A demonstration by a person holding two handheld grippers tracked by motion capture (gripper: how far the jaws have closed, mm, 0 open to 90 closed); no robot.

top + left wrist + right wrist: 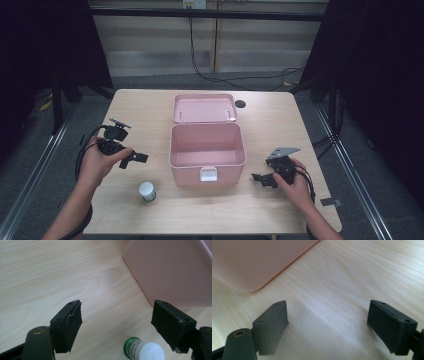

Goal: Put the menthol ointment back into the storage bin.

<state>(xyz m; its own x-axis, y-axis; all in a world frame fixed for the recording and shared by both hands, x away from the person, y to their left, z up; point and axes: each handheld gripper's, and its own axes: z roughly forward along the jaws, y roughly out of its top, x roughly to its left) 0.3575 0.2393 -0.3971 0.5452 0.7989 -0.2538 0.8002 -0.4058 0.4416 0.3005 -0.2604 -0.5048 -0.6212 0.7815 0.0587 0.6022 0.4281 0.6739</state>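
Left claw (141,158) hangs released above the bottle (147,191), which stands on the bench (260,210) near-left of the open pink box (207,150). Right claw (258,178) is released too. Nothing grasped yet; the box looks empty.

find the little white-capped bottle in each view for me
High view: bottle stands on the table, front-left of the pink box.
Left gripper view: bottom edge, right of centre, between the open jaws.
Right gripper view: not in it.
Shared landmark: the pink box.
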